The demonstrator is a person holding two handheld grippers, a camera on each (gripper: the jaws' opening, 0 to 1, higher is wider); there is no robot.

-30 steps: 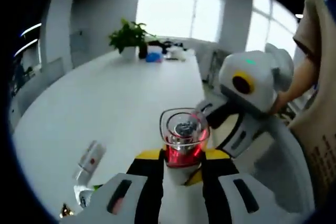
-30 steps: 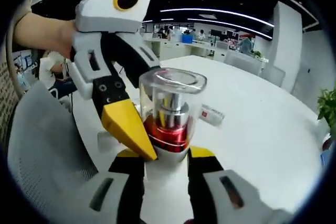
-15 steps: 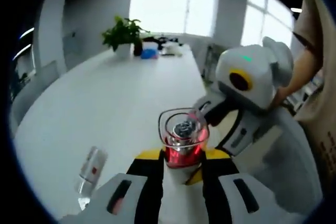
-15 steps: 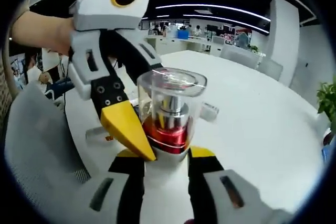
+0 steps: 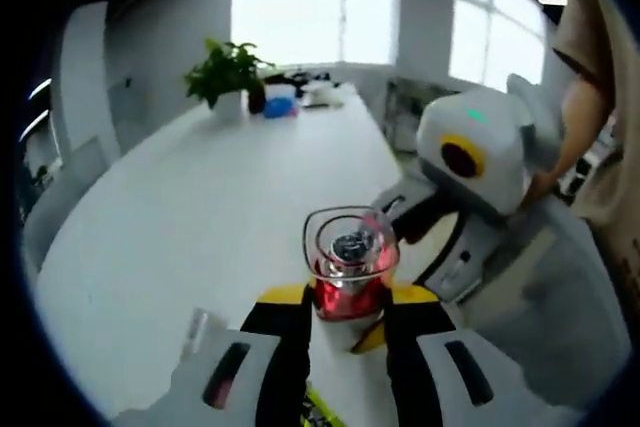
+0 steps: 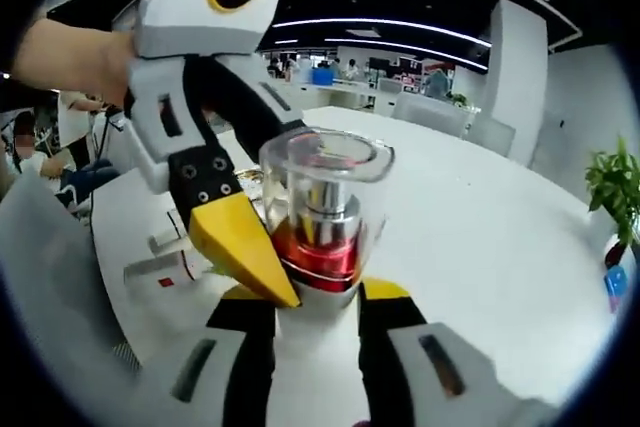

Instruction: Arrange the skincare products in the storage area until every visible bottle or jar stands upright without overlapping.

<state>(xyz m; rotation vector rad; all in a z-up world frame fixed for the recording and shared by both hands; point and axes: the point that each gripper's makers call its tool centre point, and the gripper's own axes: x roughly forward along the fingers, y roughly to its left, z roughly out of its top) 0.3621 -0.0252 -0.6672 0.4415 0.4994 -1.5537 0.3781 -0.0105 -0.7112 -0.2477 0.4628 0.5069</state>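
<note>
A pump bottle (image 5: 348, 267) with a clear cap, a red collar and a white body stands between my left gripper's (image 5: 348, 309) yellow-tipped jaws, which are shut on its body. My right gripper (image 5: 395, 209) reaches in from the right and touches the same bottle. In the right gripper view the bottle (image 6: 322, 217) sits upright in my right gripper (image 6: 318, 305), shut on its white body. My left gripper's yellow fingertip (image 6: 240, 252) presses the red collar from the left; its other finger is hidden behind the bottle. A small clear bottle (image 5: 195, 332) lies on the white table (image 5: 200, 207).
White tubes (image 6: 165, 269) lie on the table (image 6: 480, 227) left of the held bottle. A potted plant (image 5: 225, 72) and small items stand at the far end; the plant (image 6: 615, 182) also shows at the right. A grey chair (image 5: 560, 307) is beside the table. A person's hand (image 6: 60, 57) holds the left gripper.
Both cameras have shifted while the bottle stays fixed between both grippers. The lying bottle in the left gripper view has slid toward the view's bottom edge.
</note>
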